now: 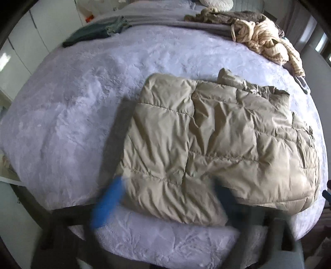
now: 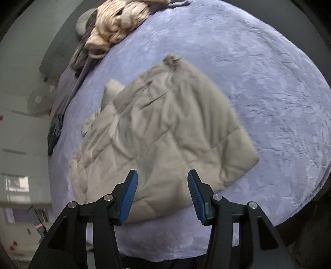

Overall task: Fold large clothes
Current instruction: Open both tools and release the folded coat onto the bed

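While lying on the lavender fleece blanket (image 1: 72, 115) that covers the bed, folded into a rough rectangle: beige quilted puffer jacket (image 1: 217, 144), near the front edge of the bed in the left wrist view, one quilted panel laid over the body along a seam running down the middle, collar bump sticking up at the far edge. Seen again from the right wrist camera as the same jacket (image 2: 165, 132), turned on a diagonal and somewhat blurred, nearest corner reaching down between the fingers. Right gripper (image 2: 162, 194) spread wide, blue ribbed pads (image 2: 129, 198) well apart, nothing between them, hovering above the near hem without visible contact. Left gripper (image 1: 163, 209) heavily smeared by motion blur; only one blue pad (image 1: 107, 204) readable at the lower left, beside the jacket's near corner, the other finger a dark smudge behind the fabric; cannot tell how far open, nor whether any cloth is caught. Farther back on the bed: heap of cream striped fabric (image 1: 266, 43) at the far right, dark green garment (image 1: 91, 34) at the far left, grey sheet (image 1: 157, 15) across the head end.
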A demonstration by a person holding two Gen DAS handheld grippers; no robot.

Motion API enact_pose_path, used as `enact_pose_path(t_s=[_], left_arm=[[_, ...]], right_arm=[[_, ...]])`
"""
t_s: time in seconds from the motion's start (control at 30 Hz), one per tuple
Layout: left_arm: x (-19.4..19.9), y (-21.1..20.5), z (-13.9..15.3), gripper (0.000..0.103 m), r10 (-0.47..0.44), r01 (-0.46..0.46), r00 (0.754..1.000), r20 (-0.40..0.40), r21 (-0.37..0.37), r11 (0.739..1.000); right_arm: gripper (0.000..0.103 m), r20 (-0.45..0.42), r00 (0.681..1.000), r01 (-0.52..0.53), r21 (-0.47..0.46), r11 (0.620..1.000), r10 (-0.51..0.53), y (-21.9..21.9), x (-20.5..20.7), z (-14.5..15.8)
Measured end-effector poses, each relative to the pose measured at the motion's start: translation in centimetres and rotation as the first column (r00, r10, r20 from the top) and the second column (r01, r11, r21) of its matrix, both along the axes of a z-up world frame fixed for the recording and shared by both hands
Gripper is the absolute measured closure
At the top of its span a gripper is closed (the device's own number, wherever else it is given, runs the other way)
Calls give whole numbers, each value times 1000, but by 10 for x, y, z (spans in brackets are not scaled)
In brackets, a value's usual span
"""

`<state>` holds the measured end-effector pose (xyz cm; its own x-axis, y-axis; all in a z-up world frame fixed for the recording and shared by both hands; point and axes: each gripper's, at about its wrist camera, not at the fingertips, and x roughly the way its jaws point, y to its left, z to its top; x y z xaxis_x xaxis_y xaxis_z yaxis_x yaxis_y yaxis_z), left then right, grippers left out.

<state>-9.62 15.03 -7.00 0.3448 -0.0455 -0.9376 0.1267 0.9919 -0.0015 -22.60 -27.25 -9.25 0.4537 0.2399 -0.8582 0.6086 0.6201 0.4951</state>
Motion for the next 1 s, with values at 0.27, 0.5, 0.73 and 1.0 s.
enact_pose_path(t_s=[0.27,0.5,0.73,1.0], left_arm=[[-19,0,1,1,-19,21,999,-31,40,999],[4,4,2,1,-93,94,995,-30,19,995],[39,19,-5,1,-160,160,985,-62,-4,987],[62,21,-29,1,-208,207,969,-129,-24,978]], right_arm=[[45,-44,997,-59,26,998,60,23,-8,-8],[31,-34,997,-70,9,998,70,44,16,-5],[18,-31,996,-86,1,996,86,91,56,-9],[11,-76,990,-121,-5,993,121,137,92,-20]])
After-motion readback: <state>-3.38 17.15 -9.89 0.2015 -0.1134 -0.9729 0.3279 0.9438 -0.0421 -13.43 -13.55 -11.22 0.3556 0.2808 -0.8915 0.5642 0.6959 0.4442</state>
